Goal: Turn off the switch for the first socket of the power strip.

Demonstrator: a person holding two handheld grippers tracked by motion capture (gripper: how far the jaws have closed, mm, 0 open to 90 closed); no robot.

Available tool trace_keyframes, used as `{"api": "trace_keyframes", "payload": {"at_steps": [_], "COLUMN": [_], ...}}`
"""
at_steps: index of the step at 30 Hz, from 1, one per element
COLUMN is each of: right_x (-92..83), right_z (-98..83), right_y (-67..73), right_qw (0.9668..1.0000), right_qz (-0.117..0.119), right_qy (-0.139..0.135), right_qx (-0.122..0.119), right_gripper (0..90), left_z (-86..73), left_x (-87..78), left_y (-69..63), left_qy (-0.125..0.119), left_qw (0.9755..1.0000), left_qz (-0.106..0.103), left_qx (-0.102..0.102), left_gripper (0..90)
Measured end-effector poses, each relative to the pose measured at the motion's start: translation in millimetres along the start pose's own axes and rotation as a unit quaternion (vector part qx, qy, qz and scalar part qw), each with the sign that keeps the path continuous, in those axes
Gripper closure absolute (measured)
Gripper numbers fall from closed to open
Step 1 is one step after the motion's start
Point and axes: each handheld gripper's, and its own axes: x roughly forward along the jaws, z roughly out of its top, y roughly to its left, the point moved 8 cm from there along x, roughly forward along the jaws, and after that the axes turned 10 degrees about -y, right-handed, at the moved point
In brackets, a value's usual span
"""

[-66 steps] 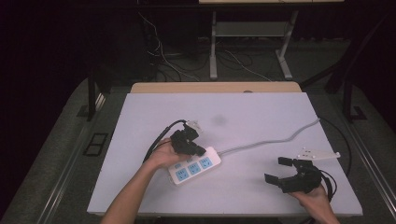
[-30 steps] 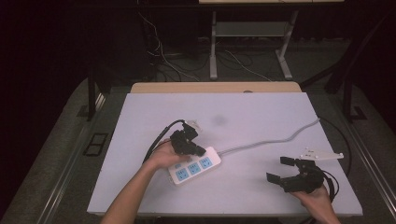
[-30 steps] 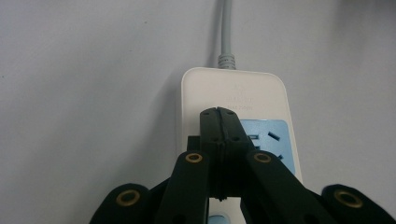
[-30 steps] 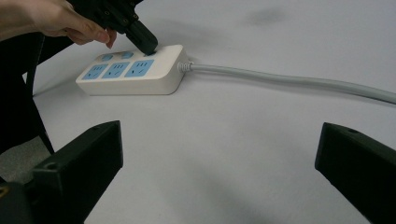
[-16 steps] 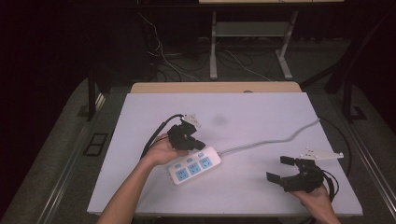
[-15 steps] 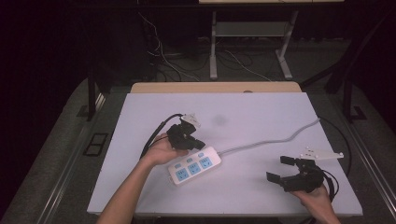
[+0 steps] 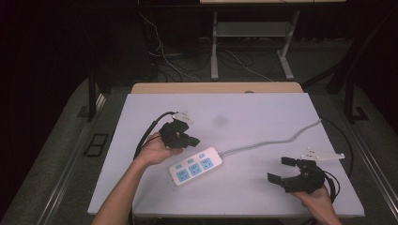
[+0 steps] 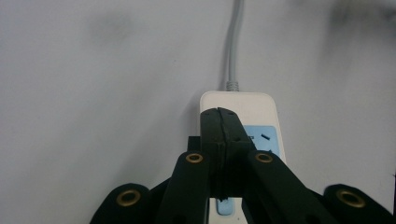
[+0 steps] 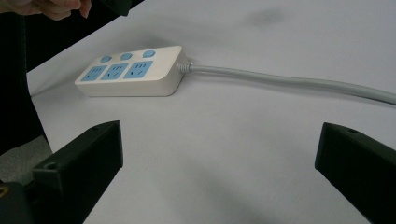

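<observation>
Left claw (image 8: 219,114): pressed together, empty; above the strip's cord end
Right claw (image 7: 287,170): spread, empty; well apart from the strip
Strip (image 7: 195,166): flat on the surface (image 7: 263,112), mid-front

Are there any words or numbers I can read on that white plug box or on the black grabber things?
None can be read.
Power strip: blue socket panels and round blue buttons, no legible words or numbers.
Left gripper: plain black, no writing.
Right gripper: plain black, no writing.
</observation>
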Motion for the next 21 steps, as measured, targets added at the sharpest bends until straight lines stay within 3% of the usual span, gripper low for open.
{"api": "trace_keyframes", "payload": {"at_steps": [12, 21], "right_x": [1.8, 1.4], "right_z": [-1.2, -2.0], "right_y": [2.2, 2.7], "right_qw": [1.0000, 1.0000], "right_qz": [0.002, 0.002], "right_qy": [0.005, 0.005], "right_qx": [-0.002, 0.000], "right_gripper": [0.8, 0.8], "left_z": [-14.0, -20.0], "left_x": [-28.1, -47.1], "left_y": [8.4, 12.3], "left_qy": [-0.025, -0.059], "left_qw": [0.9991, 0.9963], "left_qz": [0.026, 0.040], "left_qx": [-0.023, -0.049], "left_gripper": [88.9, 73.0]}}
